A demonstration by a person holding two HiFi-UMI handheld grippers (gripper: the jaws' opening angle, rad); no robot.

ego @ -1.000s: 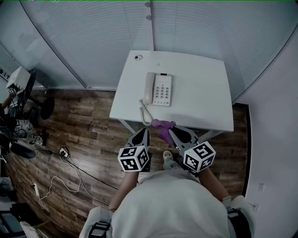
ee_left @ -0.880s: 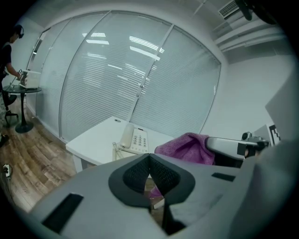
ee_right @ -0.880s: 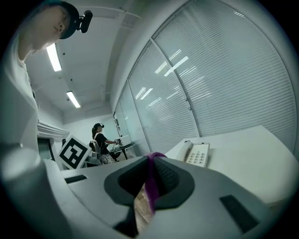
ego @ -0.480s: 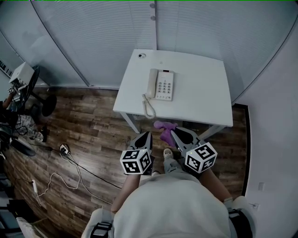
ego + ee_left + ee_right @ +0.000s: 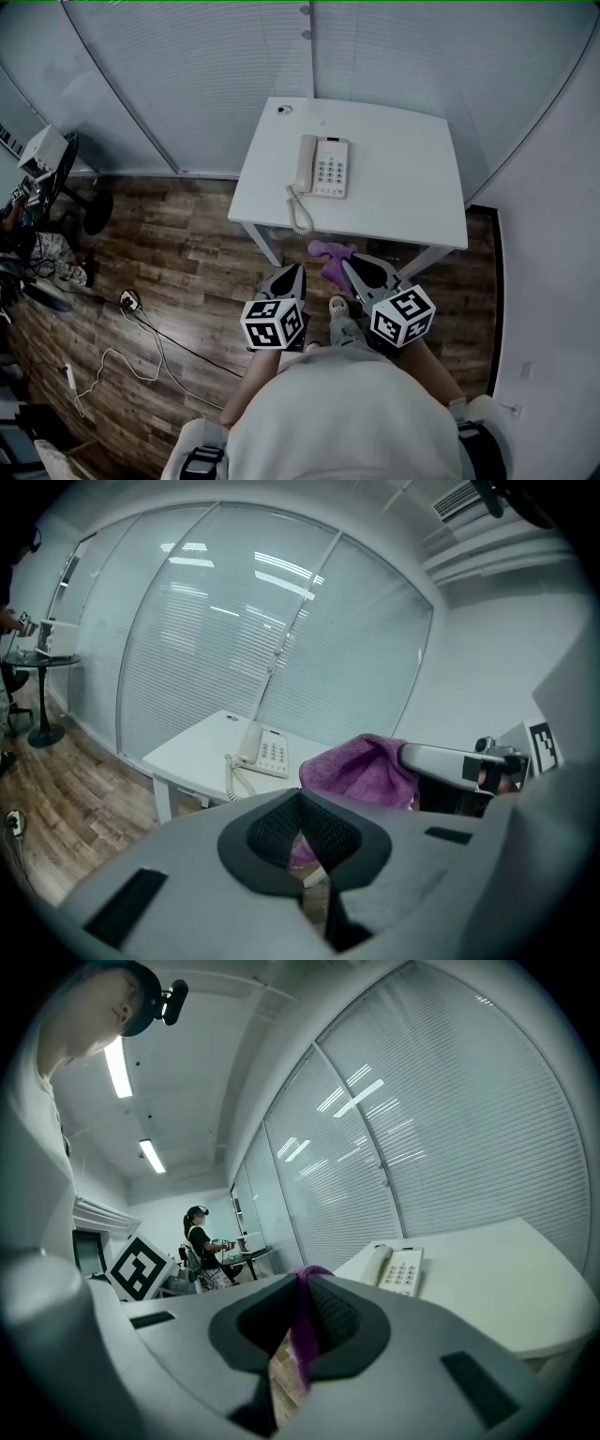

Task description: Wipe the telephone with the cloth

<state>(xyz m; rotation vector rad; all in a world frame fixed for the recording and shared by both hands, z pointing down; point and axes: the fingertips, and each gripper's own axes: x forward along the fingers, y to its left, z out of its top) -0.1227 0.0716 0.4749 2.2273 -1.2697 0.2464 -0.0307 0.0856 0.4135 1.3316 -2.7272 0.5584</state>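
Observation:
A white telephone point(image 5: 322, 167) with its handset on the left and a coiled cord lies near the front left of the white table point(image 5: 412, 187). It also shows in the left gripper view as the telephone point(image 5: 262, 752) and in the right gripper view as the telephone point(image 5: 398, 1269). My right gripper point(image 5: 349, 265) is shut on a purple cloth point(image 5: 333, 256), held in the air just short of the table's front edge. A strip of the cloth point(image 5: 302, 1321) runs between its jaws. My left gripper point(image 5: 295, 270) is shut and holds nothing, left of the cloth point(image 5: 361, 771).
Blinds behind glass walls stand behind the table. A wood floor lies below me, with cables and a socket block point(image 5: 129, 305) at the left. A round-based stand point(image 5: 89, 211) and another person point(image 5: 202, 1246) at a small table are further left.
Both grippers and the cloth now sit a little further back from the table's front edge. The jaws stay as they were.

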